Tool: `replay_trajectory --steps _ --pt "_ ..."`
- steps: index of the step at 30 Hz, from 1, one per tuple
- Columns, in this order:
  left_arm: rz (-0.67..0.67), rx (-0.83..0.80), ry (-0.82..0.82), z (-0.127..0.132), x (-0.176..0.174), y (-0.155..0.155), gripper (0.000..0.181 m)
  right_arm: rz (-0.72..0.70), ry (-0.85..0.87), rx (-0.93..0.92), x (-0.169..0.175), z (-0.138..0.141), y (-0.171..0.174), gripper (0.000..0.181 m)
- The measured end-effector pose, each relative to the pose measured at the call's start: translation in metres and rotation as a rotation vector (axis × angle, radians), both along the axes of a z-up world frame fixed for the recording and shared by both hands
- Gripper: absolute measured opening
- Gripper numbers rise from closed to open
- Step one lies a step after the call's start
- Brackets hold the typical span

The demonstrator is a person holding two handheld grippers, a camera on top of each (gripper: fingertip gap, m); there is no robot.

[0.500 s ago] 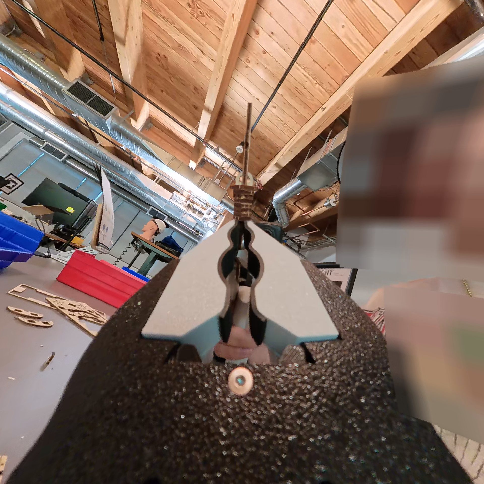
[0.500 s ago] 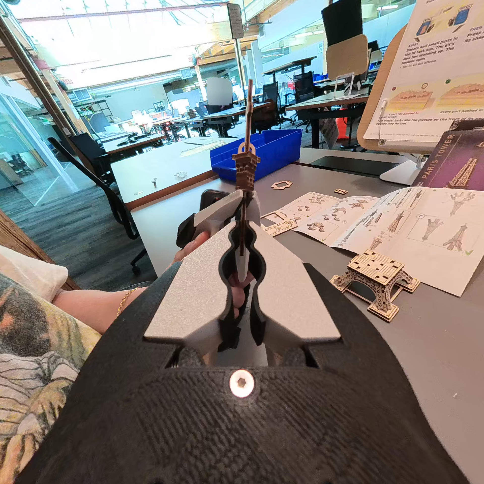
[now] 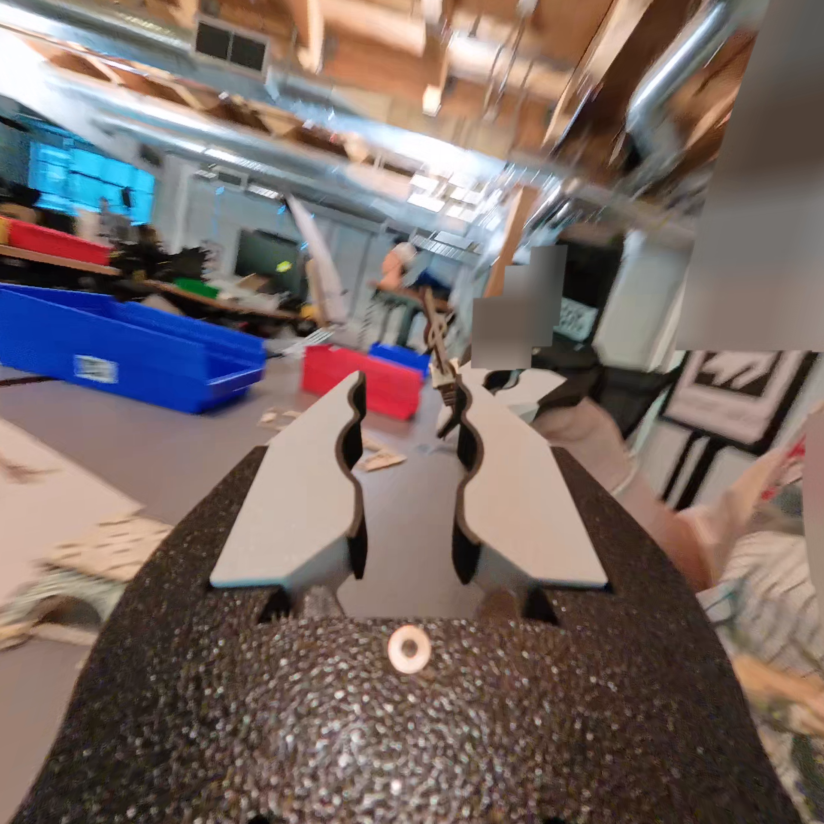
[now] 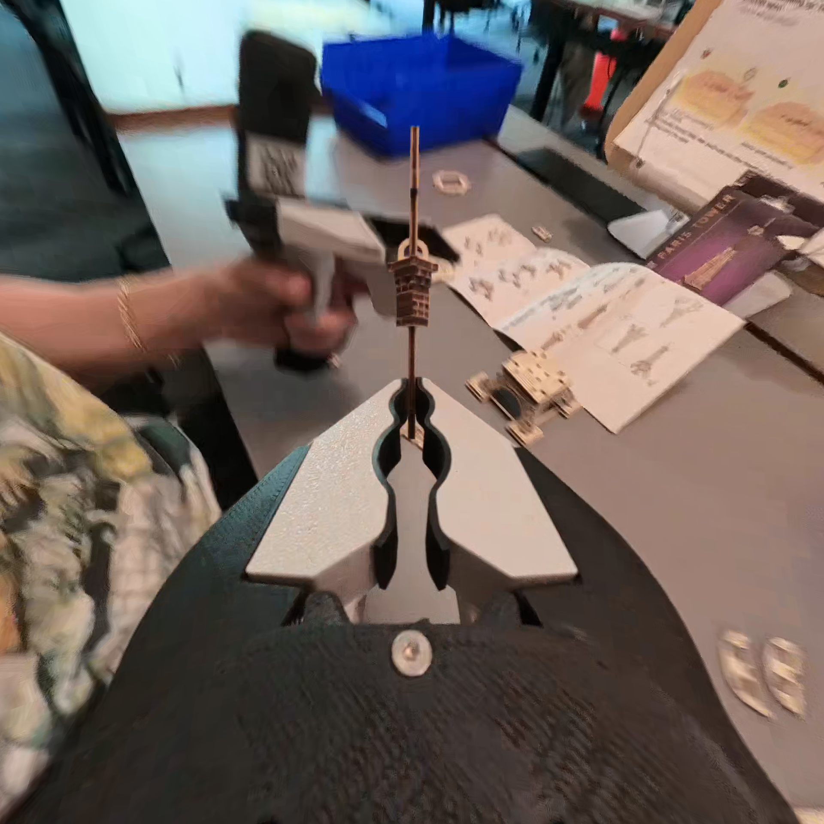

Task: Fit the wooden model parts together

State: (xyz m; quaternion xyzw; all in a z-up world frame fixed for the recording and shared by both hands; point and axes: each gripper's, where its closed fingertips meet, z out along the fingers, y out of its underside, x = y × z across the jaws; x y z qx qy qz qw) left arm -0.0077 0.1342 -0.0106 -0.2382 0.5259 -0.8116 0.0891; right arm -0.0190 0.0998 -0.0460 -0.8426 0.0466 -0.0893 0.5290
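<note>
Right gripper [image 4: 412, 392] jaws clenched on wooden spire [image 4: 413, 285], held upright | left gripper [image 3: 410, 392] jaws released, empty | tower base [image 4: 524, 394] stood on surface [image 4: 669, 512]

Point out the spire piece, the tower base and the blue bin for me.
spire piece [image 4: 412, 294]: right wrist view, on its brick-patterned block.
tower base [image 4: 528, 392]: right wrist view, on its top deck.
blue bin [image 4: 419, 89]: right wrist view, on its front wall.

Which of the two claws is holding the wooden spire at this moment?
The right claw: its fingers are shut on the wooden spire, standing upright. The left claw is open and empty.
</note>
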Motion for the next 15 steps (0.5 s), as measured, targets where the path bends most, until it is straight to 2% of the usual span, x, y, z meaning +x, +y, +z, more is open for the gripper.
replay_trajectory --steps 4,8,12,15 --pt "0.119 0.311 -0.108 0.015 -0.008 0.014 0.032 0.05 -0.151 -0.261 0.012 -0.015 -0.023 0.0" --pt "0.177 0.738 -0.178 -0.008 -0.011 0.013 0.023 0.145 -0.232 -0.36 0.017 -0.015 -0.025 0.0" --pt "0.157 0.916 -0.277 -0.019 -0.024 0.007 0.007 0.251 -0.339 -0.478 0.017 -0.02 -0.029 0.0" --pt "0.129 1.006 -0.281 -0.032 -0.028 0.007 0.01 0.305 -0.372 -0.509 0.015 -0.021 -0.03 0.0"
